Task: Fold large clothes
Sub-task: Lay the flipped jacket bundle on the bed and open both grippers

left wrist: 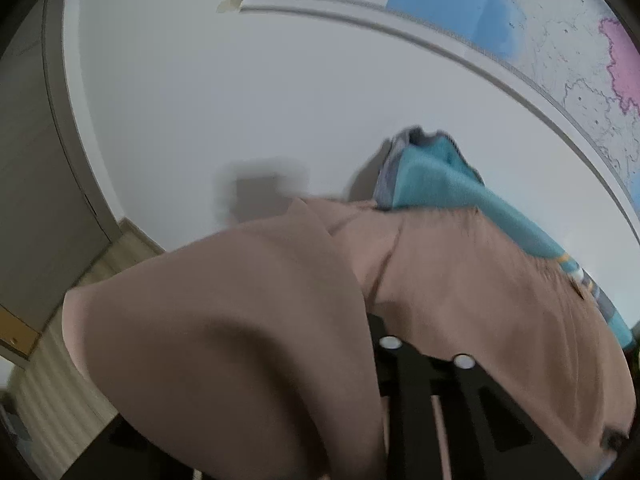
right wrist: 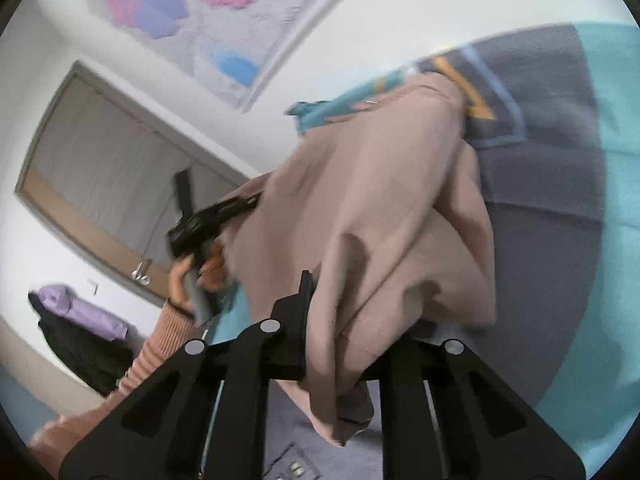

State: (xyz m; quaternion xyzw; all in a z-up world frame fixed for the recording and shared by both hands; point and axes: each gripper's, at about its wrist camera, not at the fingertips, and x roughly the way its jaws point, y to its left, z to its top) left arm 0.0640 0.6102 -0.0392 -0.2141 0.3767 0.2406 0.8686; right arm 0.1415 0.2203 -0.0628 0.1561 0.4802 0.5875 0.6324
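Note:
A large beige-pink garment is held up in the air in front of a white wall. In the left wrist view it drapes over my left gripper and hides the fingertips, which are shut on its cloth. In the right wrist view the same garment hangs bunched between the fingers of my right gripper, shut on it. My left gripper shows there too, held by a hand, its tip buried in the garment's edge.
A teal and grey cloth lies behind the garment; it also shows in the right wrist view. A wall map hangs above. A door stands at the left, with purple and black clothes beside it.

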